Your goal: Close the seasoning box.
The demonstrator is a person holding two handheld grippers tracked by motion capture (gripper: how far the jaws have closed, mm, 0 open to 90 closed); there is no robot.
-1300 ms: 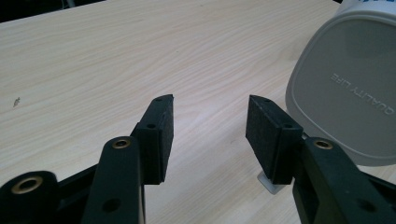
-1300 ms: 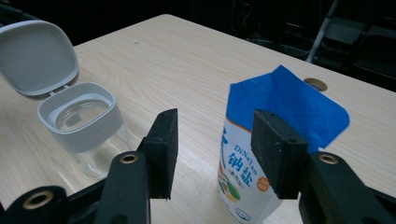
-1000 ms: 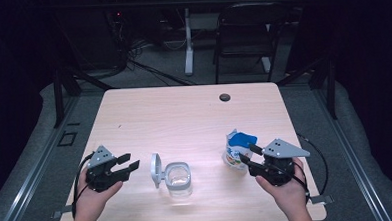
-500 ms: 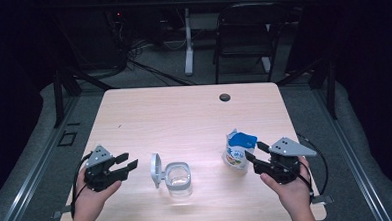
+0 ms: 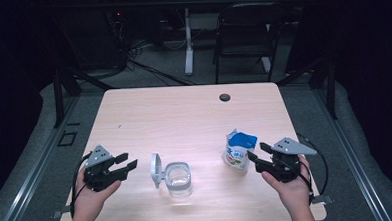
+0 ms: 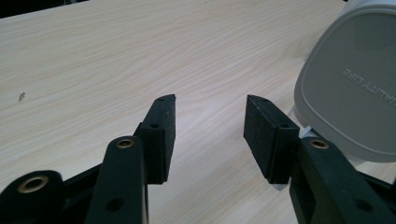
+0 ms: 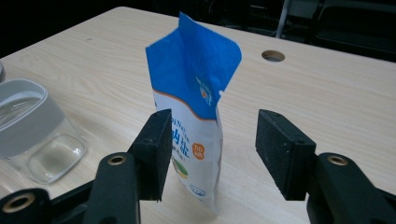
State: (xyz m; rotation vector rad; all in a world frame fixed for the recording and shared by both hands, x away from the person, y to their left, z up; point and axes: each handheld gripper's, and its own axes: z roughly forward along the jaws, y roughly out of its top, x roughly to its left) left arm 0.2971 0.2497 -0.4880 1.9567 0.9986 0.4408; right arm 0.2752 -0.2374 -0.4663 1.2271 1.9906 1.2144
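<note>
A blue and white pouch (image 5: 238,151) (image 7: 196,102) stands upright at the table's right front. My right gripper (image 5: 256,152) (image 7: 213,114) is just to its right, level with it. Its jaws have just been opening; the pouch stands between the tips, nearer the left pad, with a clear gap to the other pad. A clear jar (image 5: 178,179) (image 7: 32,135) sits at the front middle, its grey hinged lid (image 5: 156,170) (image 6: 355,93) flipped open to the left. My left gripper (image 5: 127,161) (image 6: 210,100) rests left of the lid, open, with nothing between its pads.
The wooden table (image 5: 184,121) has a round cable hole (image 5: 225,97) (image 7: 273,56) near its far edge. Beyond the table stand a dark chair (image 5: 246,38) and a white desk leg (image 5: 188,41). Cables trail from both grippers toward the front edge.
The right gripper's jaws have widened and the gripper has drawn back a little to the right, leaving the pouch standing on its own. The left gripper has stayed put.
</note>
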